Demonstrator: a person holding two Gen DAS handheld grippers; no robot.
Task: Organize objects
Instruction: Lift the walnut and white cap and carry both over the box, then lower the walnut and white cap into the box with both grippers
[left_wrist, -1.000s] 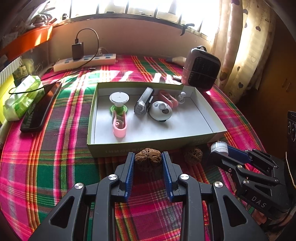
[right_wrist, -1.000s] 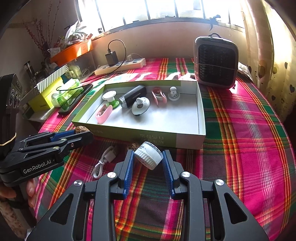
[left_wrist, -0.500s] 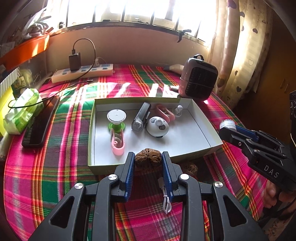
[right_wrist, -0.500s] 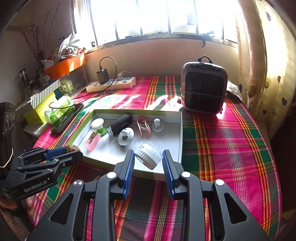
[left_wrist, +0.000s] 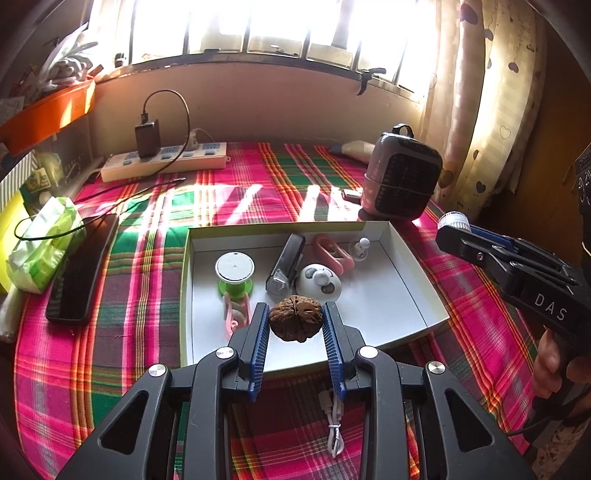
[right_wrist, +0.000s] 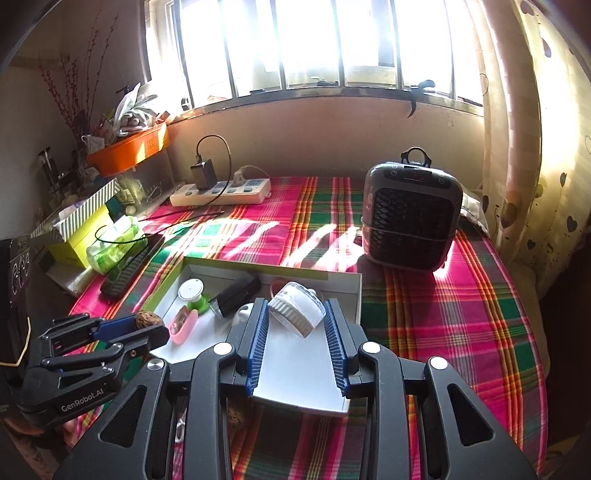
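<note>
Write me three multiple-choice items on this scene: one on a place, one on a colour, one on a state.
1. Where does the heater stand?
A. in the box
B. on the tablecloth beyond the box
C. on the windowsill

2. What colour is the spool's base?
A. green
B. blue
C. black

3. What does the left claw hold?
A. nothing
B. a cable
C. a walnut

Answers:
1 B, it stands on the plaid cloth past the box.
2 A, green shows below the white top.
3 C, the walnut sits pinched between the blue pads.
</note>
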